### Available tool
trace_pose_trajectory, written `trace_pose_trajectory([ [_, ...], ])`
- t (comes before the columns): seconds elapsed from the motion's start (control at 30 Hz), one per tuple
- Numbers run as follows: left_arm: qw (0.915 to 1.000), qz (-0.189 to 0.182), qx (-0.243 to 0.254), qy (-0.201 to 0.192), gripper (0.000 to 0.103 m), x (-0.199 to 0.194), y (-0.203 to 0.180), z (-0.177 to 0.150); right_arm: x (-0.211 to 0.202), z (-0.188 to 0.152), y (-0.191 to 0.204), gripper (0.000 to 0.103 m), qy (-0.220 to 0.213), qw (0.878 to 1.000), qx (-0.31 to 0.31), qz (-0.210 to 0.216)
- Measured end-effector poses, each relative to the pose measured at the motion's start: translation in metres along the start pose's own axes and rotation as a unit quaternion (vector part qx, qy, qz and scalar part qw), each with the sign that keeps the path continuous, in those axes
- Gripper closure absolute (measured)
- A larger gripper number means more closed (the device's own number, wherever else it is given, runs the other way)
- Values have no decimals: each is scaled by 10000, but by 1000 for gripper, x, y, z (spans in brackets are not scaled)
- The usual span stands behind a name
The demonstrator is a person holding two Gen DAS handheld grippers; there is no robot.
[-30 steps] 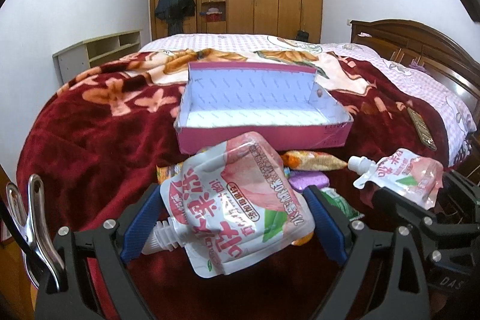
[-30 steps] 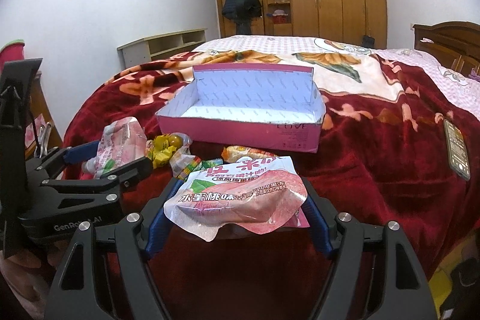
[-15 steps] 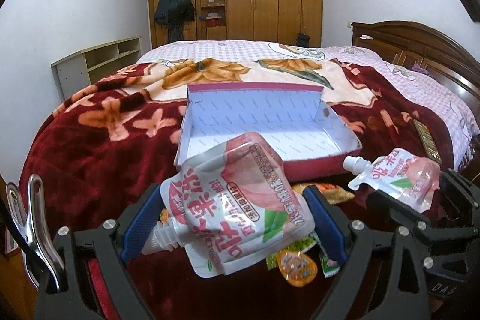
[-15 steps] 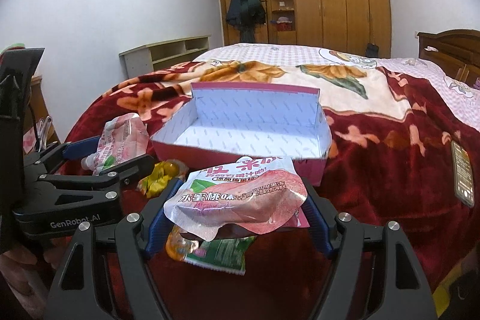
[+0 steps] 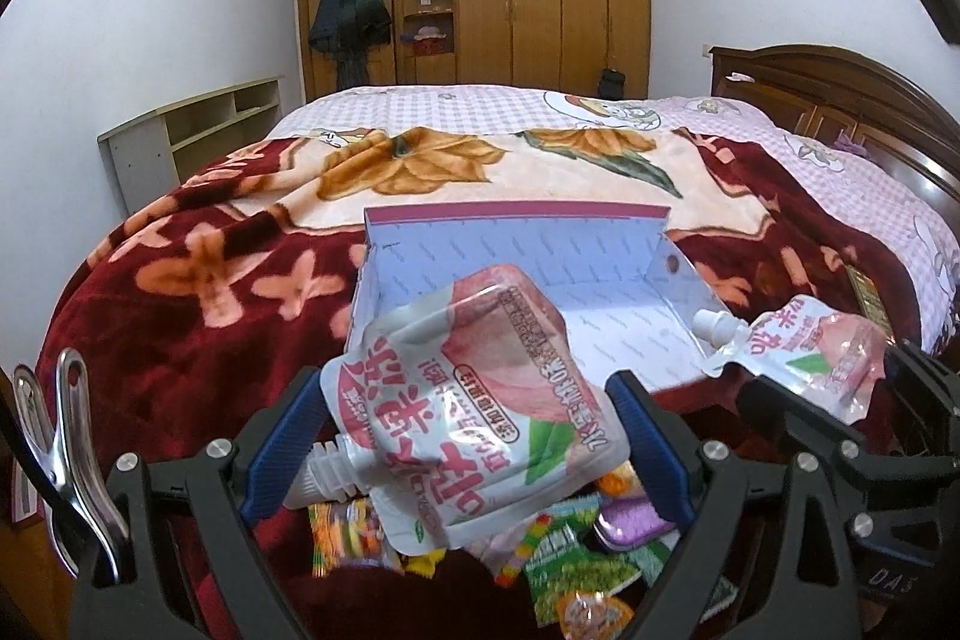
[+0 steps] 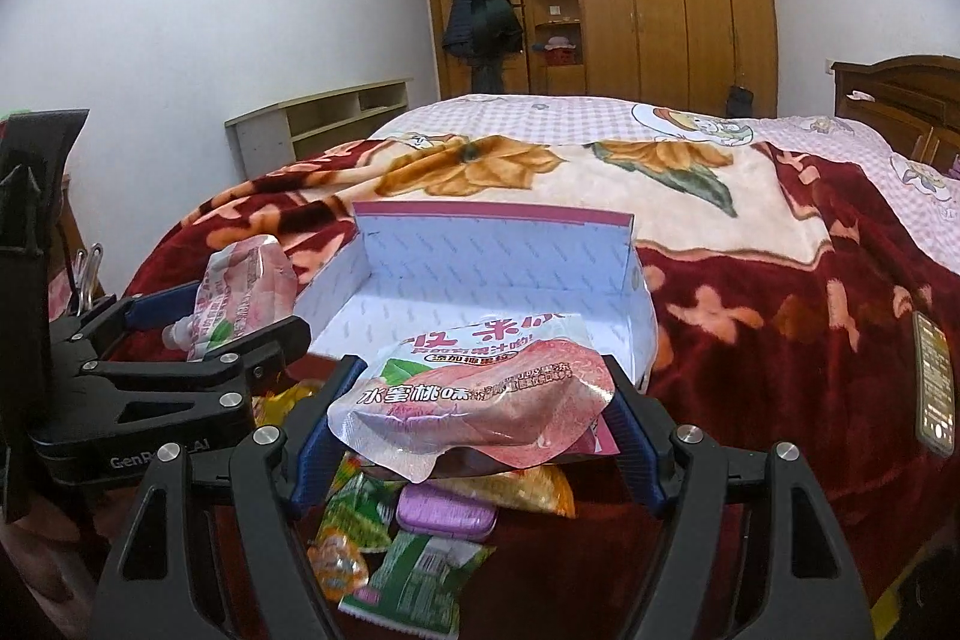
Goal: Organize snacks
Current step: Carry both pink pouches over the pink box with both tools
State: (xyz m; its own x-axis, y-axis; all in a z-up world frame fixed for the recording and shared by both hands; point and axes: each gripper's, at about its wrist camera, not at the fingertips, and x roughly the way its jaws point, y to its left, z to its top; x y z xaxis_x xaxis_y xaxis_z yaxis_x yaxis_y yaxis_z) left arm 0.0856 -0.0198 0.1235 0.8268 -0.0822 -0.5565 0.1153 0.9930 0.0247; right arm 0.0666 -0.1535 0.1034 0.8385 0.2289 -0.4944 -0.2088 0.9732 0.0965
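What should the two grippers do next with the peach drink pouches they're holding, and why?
Probably carry both a little further forward over the open pink box and let go. The left gripper grips one peach pouch, the right gripper grips the other pouch, and both hang just short of the box, whose floor looks bare, with loose snacks lying underneath.

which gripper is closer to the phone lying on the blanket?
Right. The phone lies on the blanket just right of the right gripper, which carries a peach pouch. The left gripper, with its own pouch, is farther left, with the right gripper between.
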Motion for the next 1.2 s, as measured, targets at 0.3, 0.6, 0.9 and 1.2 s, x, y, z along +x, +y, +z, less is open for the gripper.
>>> trace_pose_trajectory([
  [0.3, 9997, 79, -189, 143, 8, 38, 12, 14, 32, 13, -3, 26, 73, 9999, 5, -77],
  [0.6, 9986, 159, -263, 436, 8, 81, 17, 13, 72, 16, -7, 26, 212, 9996, 72, -190],
  [0.9, 9980, 275, -115, 558, 8, 107, 12, 9, 102, 11, -17, 26, 448, 9986, 204, -202],
  [1.2, 9974, 496, 103, 507, 7, 114, 5, 5, 117, 5, -24, 26, 610, 9974, 333, -183],
])
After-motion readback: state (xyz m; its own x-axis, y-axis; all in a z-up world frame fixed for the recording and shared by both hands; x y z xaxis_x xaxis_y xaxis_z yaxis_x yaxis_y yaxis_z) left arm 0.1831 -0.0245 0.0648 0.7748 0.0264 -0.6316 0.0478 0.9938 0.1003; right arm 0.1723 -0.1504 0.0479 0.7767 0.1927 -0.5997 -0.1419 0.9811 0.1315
